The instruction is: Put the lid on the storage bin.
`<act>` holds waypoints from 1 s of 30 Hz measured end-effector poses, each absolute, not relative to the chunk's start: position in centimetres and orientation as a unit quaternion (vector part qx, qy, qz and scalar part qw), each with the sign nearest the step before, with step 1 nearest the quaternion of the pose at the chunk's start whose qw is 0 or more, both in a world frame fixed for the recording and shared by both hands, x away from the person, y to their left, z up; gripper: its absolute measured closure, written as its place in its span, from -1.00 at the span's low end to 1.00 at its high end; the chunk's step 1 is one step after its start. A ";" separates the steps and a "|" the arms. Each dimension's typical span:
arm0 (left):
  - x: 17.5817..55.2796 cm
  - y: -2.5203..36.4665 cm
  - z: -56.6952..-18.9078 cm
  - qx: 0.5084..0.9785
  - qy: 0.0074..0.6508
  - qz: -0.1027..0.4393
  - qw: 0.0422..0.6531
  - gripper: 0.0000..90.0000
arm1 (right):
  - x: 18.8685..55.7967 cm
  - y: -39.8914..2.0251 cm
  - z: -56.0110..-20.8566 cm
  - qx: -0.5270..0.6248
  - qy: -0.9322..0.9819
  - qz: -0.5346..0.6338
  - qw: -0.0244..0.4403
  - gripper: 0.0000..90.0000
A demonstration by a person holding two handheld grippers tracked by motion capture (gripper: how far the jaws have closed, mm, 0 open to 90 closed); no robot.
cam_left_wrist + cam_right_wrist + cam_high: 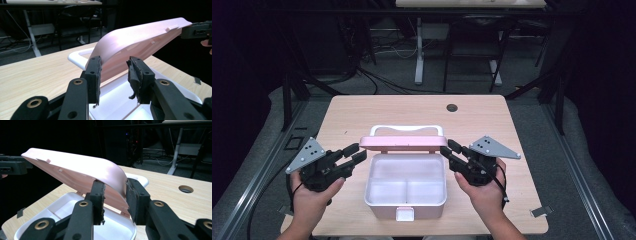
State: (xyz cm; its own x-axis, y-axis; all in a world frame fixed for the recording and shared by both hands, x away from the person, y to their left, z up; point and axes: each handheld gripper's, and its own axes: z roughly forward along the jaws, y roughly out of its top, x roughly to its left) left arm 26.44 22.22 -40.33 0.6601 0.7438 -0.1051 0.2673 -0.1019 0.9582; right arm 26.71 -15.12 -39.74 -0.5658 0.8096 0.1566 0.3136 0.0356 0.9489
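Both grippers' jaws flank the raised pink lid (402, 143).

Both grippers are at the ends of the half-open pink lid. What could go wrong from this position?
1. The pink lid stands half open, each end between a gripper's jaws. If the left gripper and the right gripper move unevenly, the lid may twist at its hinge.
2. If a grip slips, the lid could drop onto the white box.
3. The box itself seems unheld, so pushing the lid could slide it across the table.

pink lid (140, 42) between parted jaws, white box (117, 97)
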 end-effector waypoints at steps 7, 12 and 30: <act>26.0 22.3 -40.7 0.710 0.352 0.212 0.572 0.39 | 26.2 -15.4 -40.0 0.407 0.681 0.571 0.212 0.53; 25.6 22.4 -41.0 0.708 0.348 0.212 0.577 0.39 | 25.8 -15.6 -40.2 0.402 0.681 0.576 0.209 0.53; 23.9 22.8 -42.6 0.721 0.333 0.215 0.568 0.40 | 24.1 -16.1 -41.6 0.388 0.687 0.582 0.195 0.54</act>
State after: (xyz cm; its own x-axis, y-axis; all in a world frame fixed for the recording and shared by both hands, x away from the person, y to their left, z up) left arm 23.94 22.76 -42.63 0.6859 0.7245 -0.0682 0.2362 -0.1330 0.9625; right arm 24.13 -16.11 -41.59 -0.6226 0.7606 0.1841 0.3066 0.0206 0.9516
